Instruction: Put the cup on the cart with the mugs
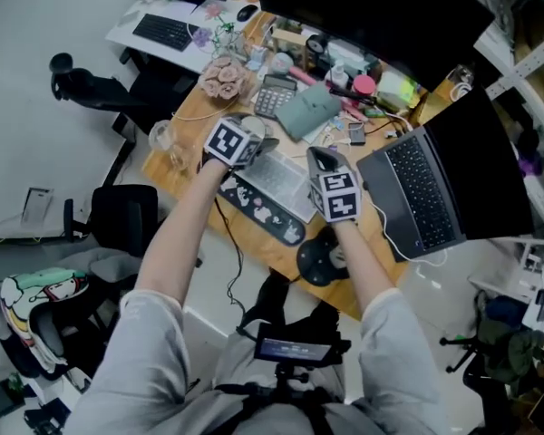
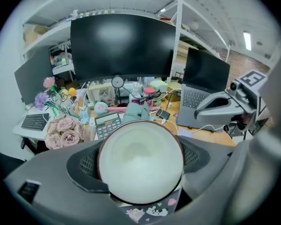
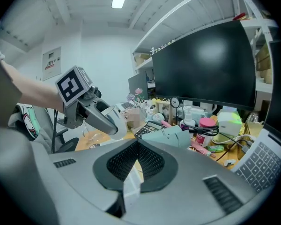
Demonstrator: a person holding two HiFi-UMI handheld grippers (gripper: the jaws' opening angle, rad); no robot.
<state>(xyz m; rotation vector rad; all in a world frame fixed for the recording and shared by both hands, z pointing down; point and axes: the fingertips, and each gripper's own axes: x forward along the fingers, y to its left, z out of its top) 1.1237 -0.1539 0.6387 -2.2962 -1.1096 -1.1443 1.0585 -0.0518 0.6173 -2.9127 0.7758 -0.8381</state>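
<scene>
A cup (image 2: 139, 150) with a pale inside and a dark red rim fills the space between the jaws in the left gripper view. My left gripper (image 2: 141, 161) is shut on it, one pad on each side of the cup's wall. In the head view the left gripper (image 1: 254, 143) hovers over the desk's keyboard, and the cup is mostly hidden by it. My right gripper (image 1: 320, 161) hangs just to the right, above the same keyboard. Its pads (image 3: 150, 161) meet with nothing between them. No cart or mugs on a cart show in any view.
The cluttered wooden desk (image 1: 168, 166) carries a keyboard (image 1: 270, 187), an open laptop (image 1: 417, 193), a big dark monitor (image 1: 372, 16), a calculator (image 1: 274, 96), a rose bouquet (image 1: 222, 78) and a glass mug (image 1: 163, 139) near its left edge. A black office chair (image 1: 122, 216) stands to the left.
</scene>
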